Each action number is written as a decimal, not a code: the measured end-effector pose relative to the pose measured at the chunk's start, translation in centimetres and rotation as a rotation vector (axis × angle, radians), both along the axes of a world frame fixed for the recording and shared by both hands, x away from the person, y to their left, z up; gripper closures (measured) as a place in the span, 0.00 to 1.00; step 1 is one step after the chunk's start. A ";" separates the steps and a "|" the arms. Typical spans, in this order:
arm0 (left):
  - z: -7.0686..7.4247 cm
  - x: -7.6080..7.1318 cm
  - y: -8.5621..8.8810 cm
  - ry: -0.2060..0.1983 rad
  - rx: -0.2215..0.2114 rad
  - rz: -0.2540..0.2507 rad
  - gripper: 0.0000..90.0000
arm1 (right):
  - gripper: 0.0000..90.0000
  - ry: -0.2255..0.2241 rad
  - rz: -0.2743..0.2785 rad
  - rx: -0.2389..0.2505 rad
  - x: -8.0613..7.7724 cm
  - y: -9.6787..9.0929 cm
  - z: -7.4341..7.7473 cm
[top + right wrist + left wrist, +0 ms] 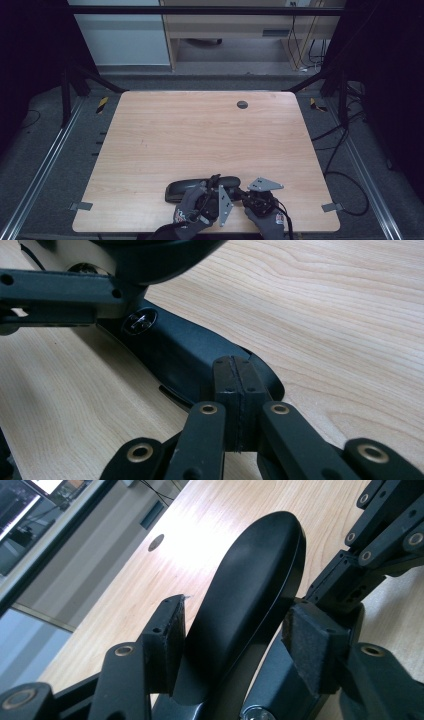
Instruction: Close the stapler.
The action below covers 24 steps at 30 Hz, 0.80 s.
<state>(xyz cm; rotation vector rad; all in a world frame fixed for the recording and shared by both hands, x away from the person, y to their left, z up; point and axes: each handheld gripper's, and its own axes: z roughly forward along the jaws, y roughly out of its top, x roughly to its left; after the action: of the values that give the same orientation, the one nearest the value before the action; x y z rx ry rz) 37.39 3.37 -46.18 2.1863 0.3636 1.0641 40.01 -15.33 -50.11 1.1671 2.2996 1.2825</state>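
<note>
- We see a black rear-view mirror (pixel 250 600) between the left claw (pixel 240 630) pads; the jaws stand fairly wide, and real pad contact we cannot tell.
- Right claw (pixel 234 390) pressed fully together, tips against the mirror arm (pixel 185 350), holding nothing.
- Risk, we judge: the glossy curved housing slips sideways onto the counter (pixel 200 135) if the left pads aren't seated.
- No readable brand or label.

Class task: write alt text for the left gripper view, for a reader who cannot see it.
A glossy black rear-view mirror housing stands between the left gripper and its two padded jaws, which flank it closely. Beyond it lies a light wooden table with a round cable hole, and the other gripper's black linkage enters at the upper right.
</note>
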 end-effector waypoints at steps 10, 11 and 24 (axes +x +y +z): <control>0.4 0.0 0.2 0.053 -0.033 -0.011 0.44 | 0.95 -0.018 -0.031 -0.001 0.2 -0.7 0.1; 0.5 -0.1 0.3 0.059 -0.044 -0.018 0.40 | 0.92 -0.025 -0.042 -0.003 0.2 -0.9 0.1; 2.7 -1.1 1.1 0.109 -0.142 -0.068 0.37 | 0.86 -0.056 -0.080 0.003 0.4 -1.9 0.4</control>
<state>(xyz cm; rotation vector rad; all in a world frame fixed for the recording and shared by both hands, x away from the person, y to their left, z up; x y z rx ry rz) 36.29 4.45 -43.44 2.1185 0.3985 0.8583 40.43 -17.24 -49.68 1.1960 2.1893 1.2733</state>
